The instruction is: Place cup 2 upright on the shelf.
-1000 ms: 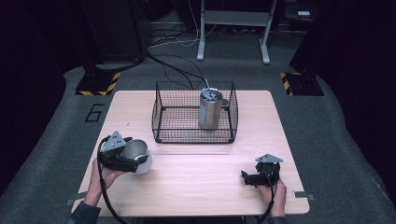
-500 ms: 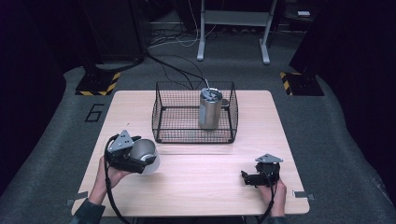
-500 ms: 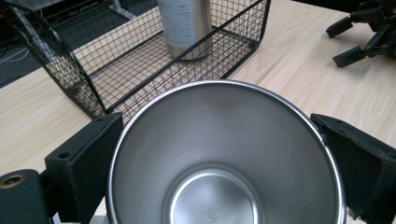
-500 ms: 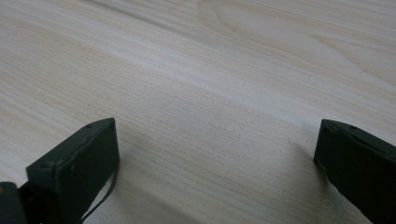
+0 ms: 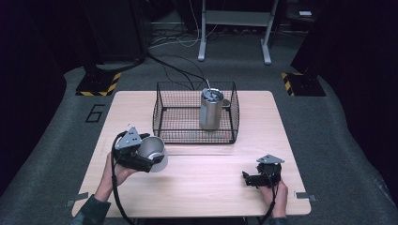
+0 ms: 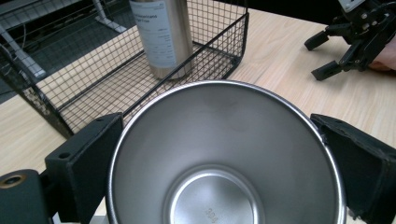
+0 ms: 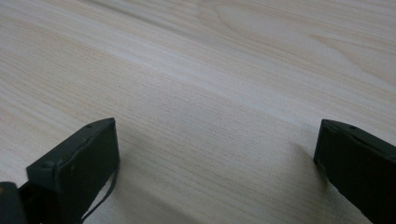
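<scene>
While the left gripper [image 5: 141,157] hovers just in front of the wire basket [image 5: 195,115], its fingers [image 6: 88,158] clamp both sides of the steel cup [image 6: 224,158]. The right gripper [image 5: 259,178] sits well apart from the basket, fingers spread wide, holding nothing.

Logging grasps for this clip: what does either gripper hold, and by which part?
The left gripper clamps the steel cup across its outer wall near the rim. The right gripper is open, holding nothing.

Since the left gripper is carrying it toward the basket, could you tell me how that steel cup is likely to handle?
The steel cup looks rigid, so the left gripper probably won't dent it. Its smooth, tapered wall may slip between the flat jaws. It is empty, so likely light, and might roll if laid down sideways.
</scene>
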Tool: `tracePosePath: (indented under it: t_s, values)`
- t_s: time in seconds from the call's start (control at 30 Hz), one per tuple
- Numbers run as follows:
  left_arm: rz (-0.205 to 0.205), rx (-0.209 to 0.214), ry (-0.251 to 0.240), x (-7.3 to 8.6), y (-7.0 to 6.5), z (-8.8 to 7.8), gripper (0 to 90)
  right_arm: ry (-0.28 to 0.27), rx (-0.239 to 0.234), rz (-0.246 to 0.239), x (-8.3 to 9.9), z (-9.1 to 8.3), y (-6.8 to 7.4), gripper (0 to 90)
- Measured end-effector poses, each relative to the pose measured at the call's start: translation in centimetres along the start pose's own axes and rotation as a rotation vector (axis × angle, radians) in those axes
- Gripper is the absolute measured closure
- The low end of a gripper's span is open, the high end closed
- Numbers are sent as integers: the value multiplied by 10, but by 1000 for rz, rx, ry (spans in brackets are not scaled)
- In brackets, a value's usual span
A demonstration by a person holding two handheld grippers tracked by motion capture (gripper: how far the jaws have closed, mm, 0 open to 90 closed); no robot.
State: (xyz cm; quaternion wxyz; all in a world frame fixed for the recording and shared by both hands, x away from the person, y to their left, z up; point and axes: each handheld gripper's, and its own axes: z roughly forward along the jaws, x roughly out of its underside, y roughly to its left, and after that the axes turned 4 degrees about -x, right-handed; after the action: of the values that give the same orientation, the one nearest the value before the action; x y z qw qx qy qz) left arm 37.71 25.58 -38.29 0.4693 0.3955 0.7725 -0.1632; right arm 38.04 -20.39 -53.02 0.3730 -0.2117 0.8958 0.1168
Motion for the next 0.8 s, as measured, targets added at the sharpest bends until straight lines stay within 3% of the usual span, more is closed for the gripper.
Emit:
tracePosePath:
  t_s: [0.23, 0.5, 0.8]
  values:
    - [11, 24, -9, -12, 0, 7, 64, 0, 0, 0, 0, 0, 0, 0]
    - [50, 30, -10, -28, 3, 15, 64, -1, 0, -2, 0, 0, 0, 0]
    - [55, 67, -29, -44, 9, 24, 64, 0, 0, -1, 0, 0, 0, 0]
